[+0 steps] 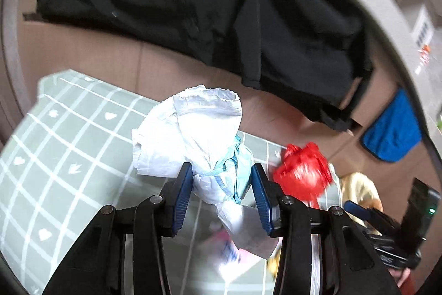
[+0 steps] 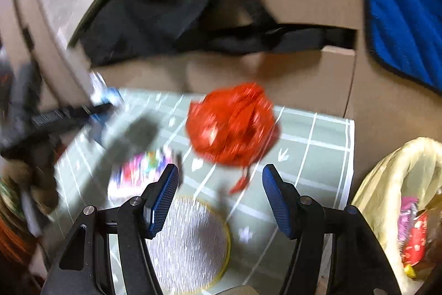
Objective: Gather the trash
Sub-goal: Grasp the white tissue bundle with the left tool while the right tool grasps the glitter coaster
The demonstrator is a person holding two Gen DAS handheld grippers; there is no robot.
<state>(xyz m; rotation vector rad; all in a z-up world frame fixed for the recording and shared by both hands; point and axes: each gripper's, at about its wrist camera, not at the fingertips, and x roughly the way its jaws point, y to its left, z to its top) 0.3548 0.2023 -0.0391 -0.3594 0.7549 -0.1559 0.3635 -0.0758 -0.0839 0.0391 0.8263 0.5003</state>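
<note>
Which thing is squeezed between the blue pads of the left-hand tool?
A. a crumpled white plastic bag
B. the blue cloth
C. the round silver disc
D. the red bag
A: the left gripper has its pads on either side of the crumpled white plastic bag, pinching its knotted neck.

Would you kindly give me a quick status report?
Left gripper shut on white crumpled bag. Right gripper open, empty. Red bag ahead, nothing blocking.

In front of me there's a green checked cloth (image 1: 69,134) over the surface, a cardboard box (image 2: 304,79) behind it with black fabric (image 1: 193,4) draped on top, and a blue towel (image 1: 392,132) hanging off to the right.
</note>
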